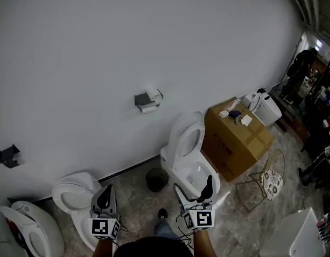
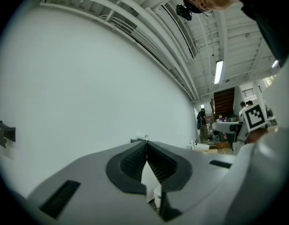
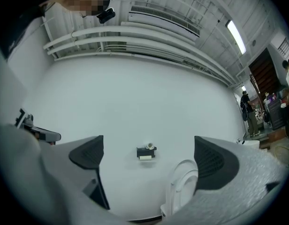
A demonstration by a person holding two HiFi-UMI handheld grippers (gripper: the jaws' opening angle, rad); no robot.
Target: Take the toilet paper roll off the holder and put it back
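Wall (image 1: 154,36) in plain white fills most of the head view. Along its foot stand three toilets on a marbled floor (image 1: 245,218). The middle toilet (image 1: 189,162) has its lid raised and its bowl open, and nothing shows inside it. A second toilet (image 1: 74,197) stands to the left, and a third toilet (image 1: 25,234) sits at the left edge. Just right of the middle one is a closed cardboard box (image 1: 237,143) with a few small white and blue things lying on its top. A dark round bin (image 1: 156,179) stands on the floor between the middle and second toilets; its contents cannot be made out.

Higher on the wall, above the bin, is the dark holder (image 1: 142,100). The toilet paper roll (image 1: 152,95) appears to sit on its upper right side with a white sheet hanging below, though it is too small to tell how it is mounted.

Both tools are low and close to the person, well apart from the holder and pointing towards the wall. The left tool (image 1: 104,194) is over the second toilet, with its jaws pressed together and nothing between them. The right tool (image 1: 208,185) is over the middle toilet, with its jaws spread wide and empty. In the right gripper view the distant holder shows in the gap between them.
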